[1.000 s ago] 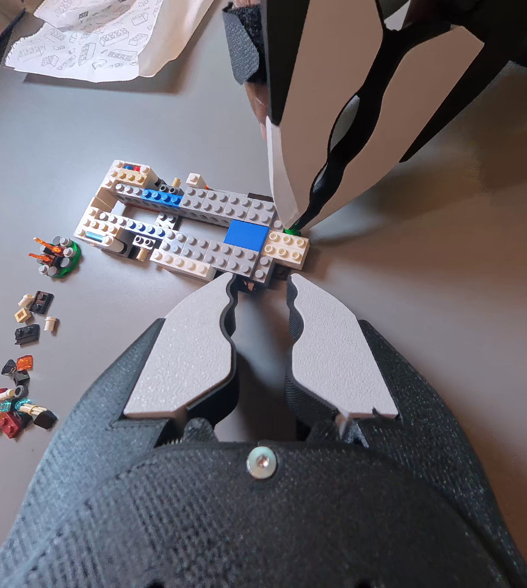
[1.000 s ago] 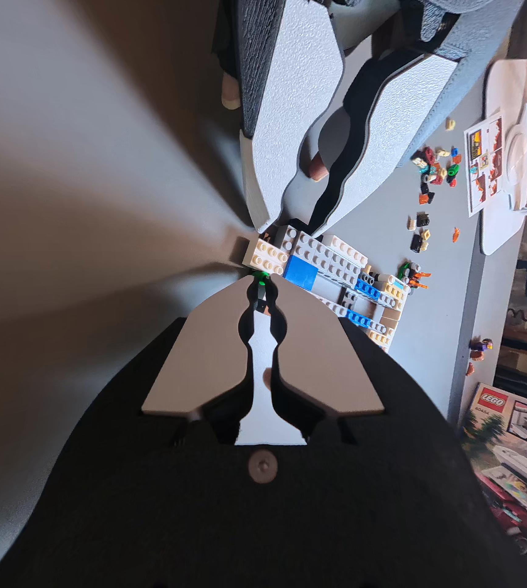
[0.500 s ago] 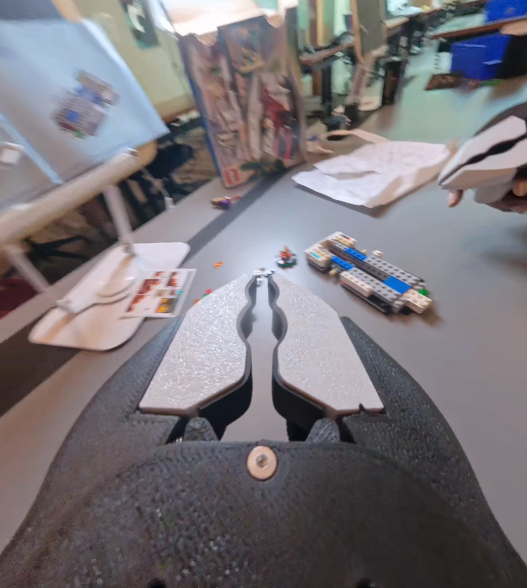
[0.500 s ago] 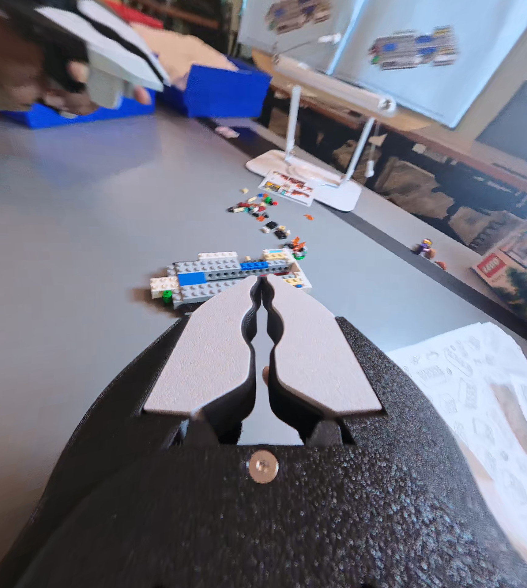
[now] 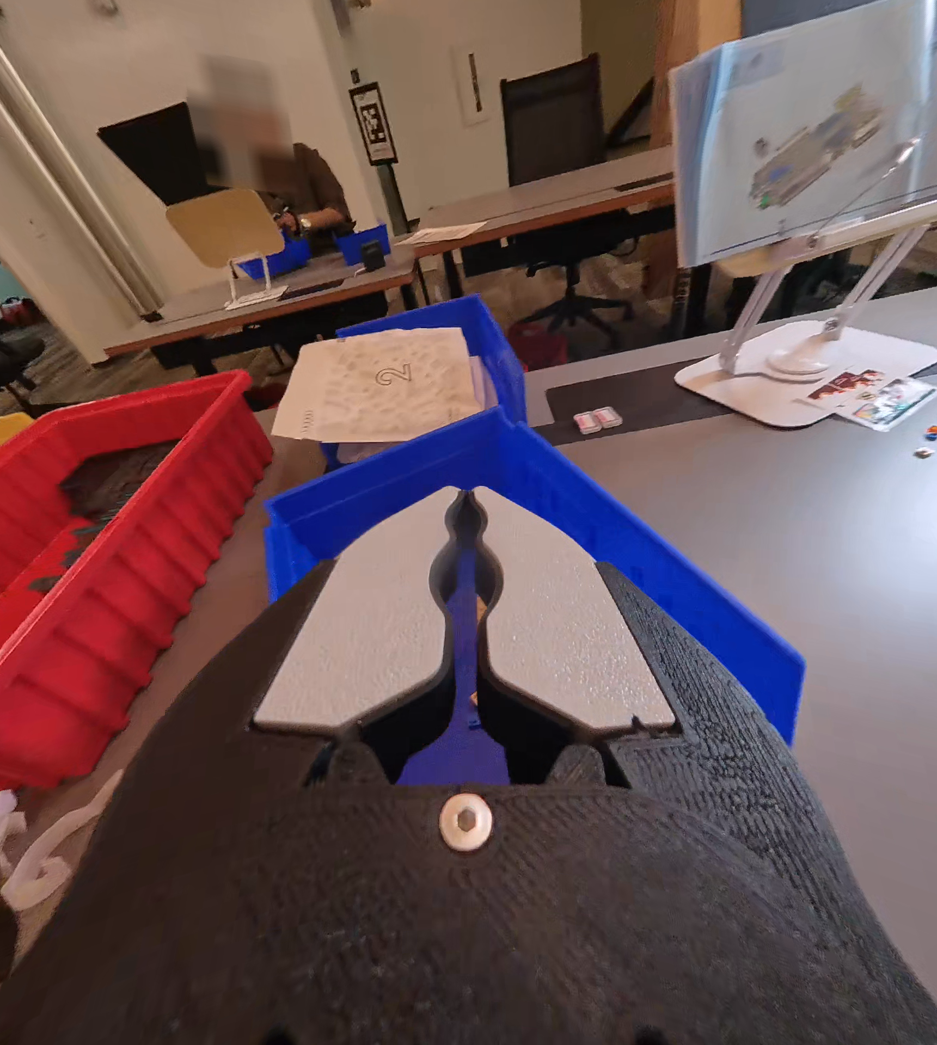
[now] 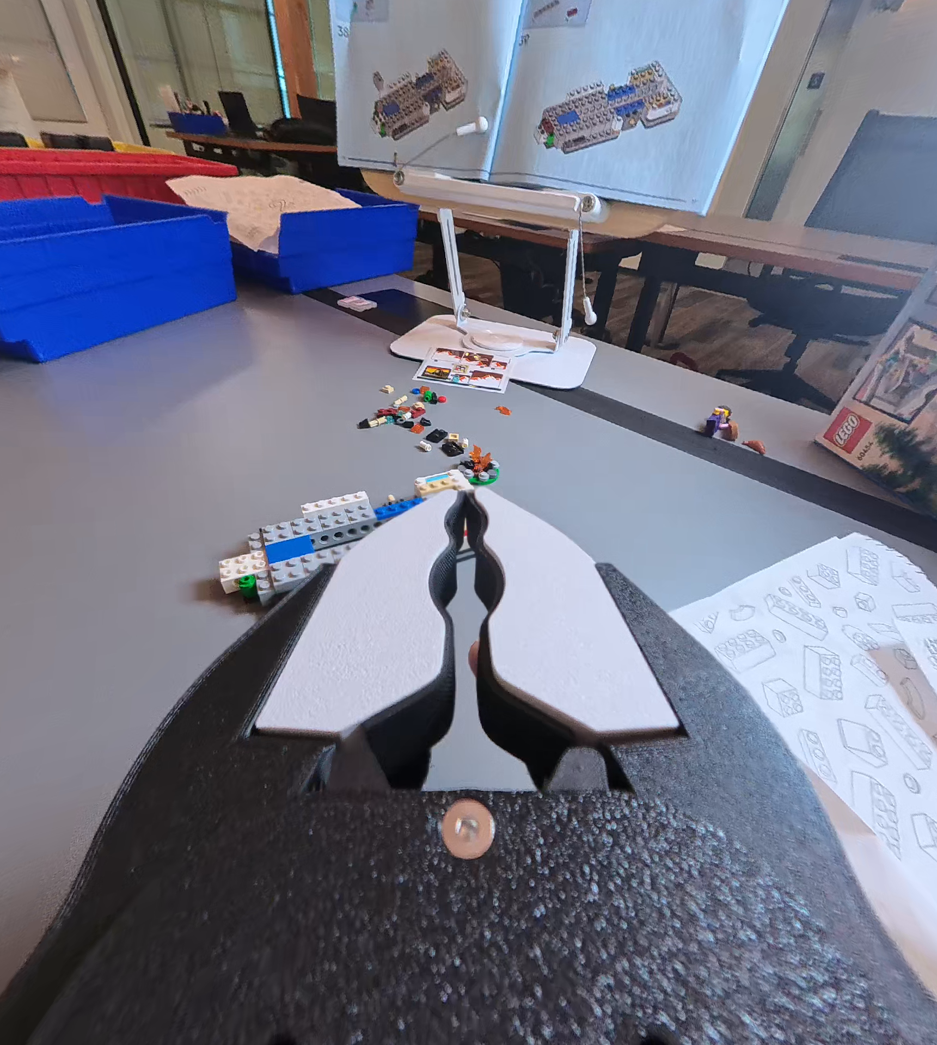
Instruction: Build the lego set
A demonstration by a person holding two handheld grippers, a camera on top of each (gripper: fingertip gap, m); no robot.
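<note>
- Blue bin (image 5: 596, 509) sits right under the left gripper (image 5: 466, 493), jaws clenched on nothing.
- Right gripper (image 6: 467, 492) hangs over the brick model (image 6: 307, 543), jaws clenched, bare too.

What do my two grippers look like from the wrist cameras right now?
Both match: the left gripper and right gripper each have a rough-textured black printed body, one silver screw at centre, and two light grey pebbled fingers with wavy black inner edges. No cables, markings or sleeves show.

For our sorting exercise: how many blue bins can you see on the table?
2, in the right wrist view: a nearer blue bin at the left, and a farther blue bin holding white paper. More may be hidden.
</note>
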